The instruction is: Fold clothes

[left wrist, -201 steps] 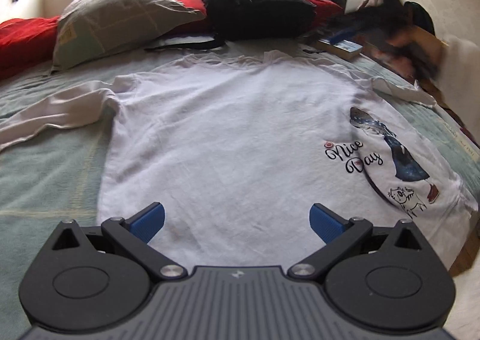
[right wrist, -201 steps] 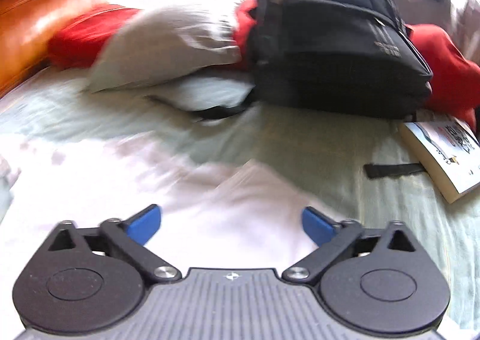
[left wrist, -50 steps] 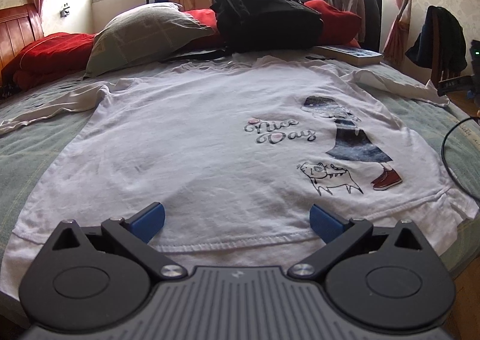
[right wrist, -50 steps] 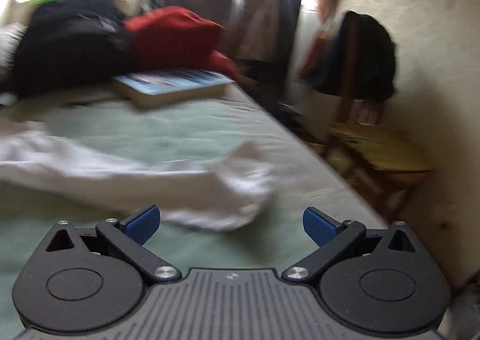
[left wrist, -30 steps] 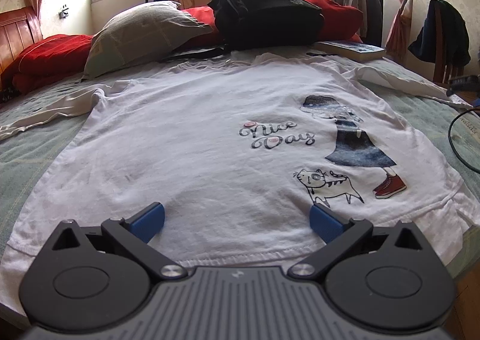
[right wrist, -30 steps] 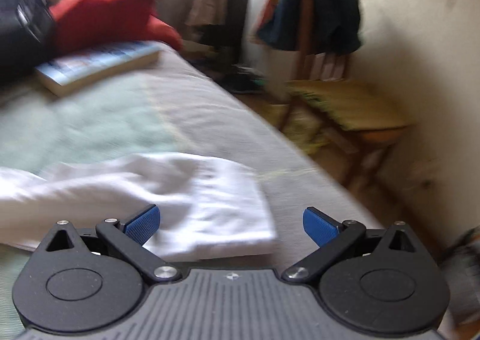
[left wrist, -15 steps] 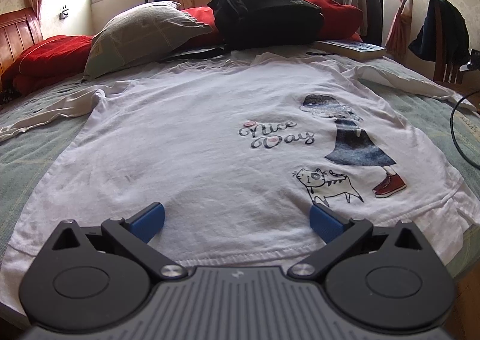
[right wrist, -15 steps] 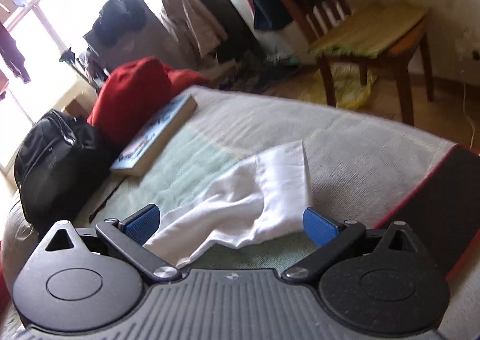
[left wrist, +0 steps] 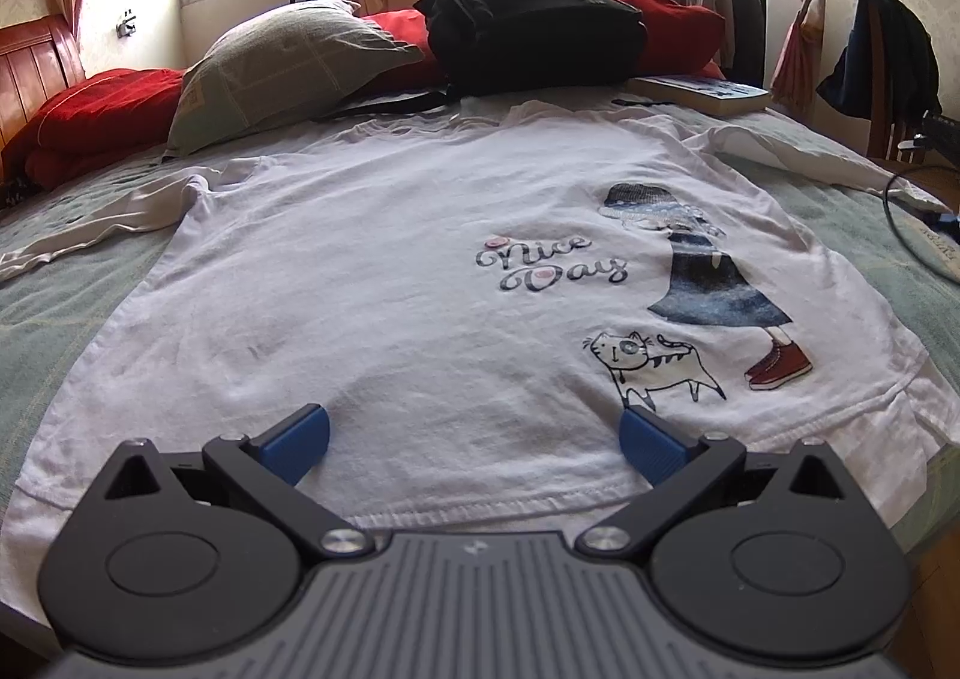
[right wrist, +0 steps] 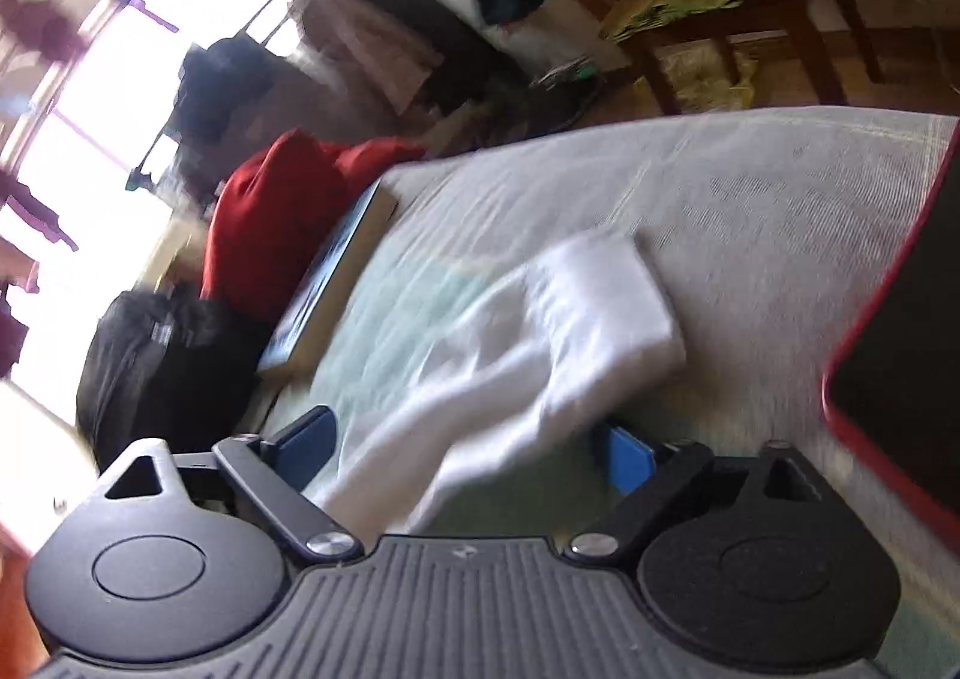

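Observation:
A white long-sleeved shirt (left wrist: pixel 384 283) with a "Nice Day" print lies flat, front up, on the green bed sheet (left wrist: pixel 54 295). My left gripper (left wrist: pixel 474 442) hovers open just above the shirt's bottom hem, nothing between its blue pads. In the blurred right wrist view the shirt's right sleeve (right wrist: pixel 540 343) runs between the blue pads of my right gripper (right wrist: pixel 465 448). That gripper is rolled sideways and its jaws are closing around the sleeve, with gaps still showing on both sides.
A black backpack (left wrist: pixel 528 1), a grey pillow (left wrist: pixel 282 61), red bedding (left wrist: pixel 90 115) and a book (left wrist: pixel 696 91) crowd the bed's far end. A wooden chair (right wrist: pixel 720 1) stands beside the bed. A dark red-edged object (right wrist: pixel 900 331) lies right of the sleeve.
The right wrist view has rolled strongly and moved closer to the sleeve cuff, which now lies between its pads. The left gripper and the shirt body have stayed put.

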Tool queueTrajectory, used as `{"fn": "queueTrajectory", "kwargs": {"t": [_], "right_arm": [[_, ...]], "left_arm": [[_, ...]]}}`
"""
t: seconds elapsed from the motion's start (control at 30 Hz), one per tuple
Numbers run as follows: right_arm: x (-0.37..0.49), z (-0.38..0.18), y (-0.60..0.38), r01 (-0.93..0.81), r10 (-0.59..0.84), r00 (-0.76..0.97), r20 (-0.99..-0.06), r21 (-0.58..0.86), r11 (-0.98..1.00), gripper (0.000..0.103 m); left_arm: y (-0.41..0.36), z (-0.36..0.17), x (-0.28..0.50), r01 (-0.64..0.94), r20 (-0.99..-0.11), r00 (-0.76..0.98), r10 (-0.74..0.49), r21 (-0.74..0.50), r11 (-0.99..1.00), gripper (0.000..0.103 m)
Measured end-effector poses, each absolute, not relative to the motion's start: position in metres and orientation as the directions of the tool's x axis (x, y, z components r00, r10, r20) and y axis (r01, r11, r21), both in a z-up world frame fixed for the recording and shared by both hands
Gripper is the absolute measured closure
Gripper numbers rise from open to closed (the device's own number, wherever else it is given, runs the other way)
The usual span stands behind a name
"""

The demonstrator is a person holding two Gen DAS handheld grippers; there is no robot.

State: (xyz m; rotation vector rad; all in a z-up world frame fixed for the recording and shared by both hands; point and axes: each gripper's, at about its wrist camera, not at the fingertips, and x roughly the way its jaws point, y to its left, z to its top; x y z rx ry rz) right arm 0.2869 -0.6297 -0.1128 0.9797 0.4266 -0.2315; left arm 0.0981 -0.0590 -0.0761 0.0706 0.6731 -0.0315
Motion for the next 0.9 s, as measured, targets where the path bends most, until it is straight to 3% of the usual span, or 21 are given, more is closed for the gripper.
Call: {"fn": "queueTrajectory", "kwargs": {"t": [0.17, 0.23, 0.27, 0.3, 0.77, 0.9], "right_arm": [[0.305, -0.123, -0.646, 0.421, -0.052, 0.892, -0.450, 0.781, 0.461, 0.033], [0.305, -0.127, -0.652, 0.459, -0.086, 0.876, -0.475, 0.766, 0.449, 0.062], [0.306, -0.128, -0.654, 0.476, -0.097, 0.866, -0.490, 0.751, 0.458, 0.069], [0.306, -0.129, -0.655, 0.490, -0.105, 0.858, -0.503, 0.738, 0.464, 0.089], [0.306, -0.079, -0.676, 0.542, -0.250, 0.813, -0.525, 0.527, 0.655, 0.092], [0.305, -0.085, -0.679, 0.594, -0.266, 0.764, -0.588, 0.481, 0.644, 0.084]], "left_arm": [[-0.059, -0.077, 0.098, 0.052, -0.624, 0.781, -0.006, 0.054, 0.997, 0.001], [-0.059, -0.077, 0.098, 0.051, -0.625, 0.781, -0.007, 0.053, 0.997, 0.001], [-0.059, -0.077, 0.098, 0.051, -0.625, 0.781, -0.007, 0.052, 0.997, 0.001], [-0.059, -0.076, 0.098, 0.051, -0.625, 0.781, -0.008, 0.052, 0.997, 0.001], [-0.059, -0.075, 0.096, 0.059, -0.627, 0.779, -0.017, 0.047, 0.997, 0.001], [-0.059, -0.074, 0.095, 0.065, -0.624, 0.781, -0.021, 0.047, 0.997, 0.001]]}}
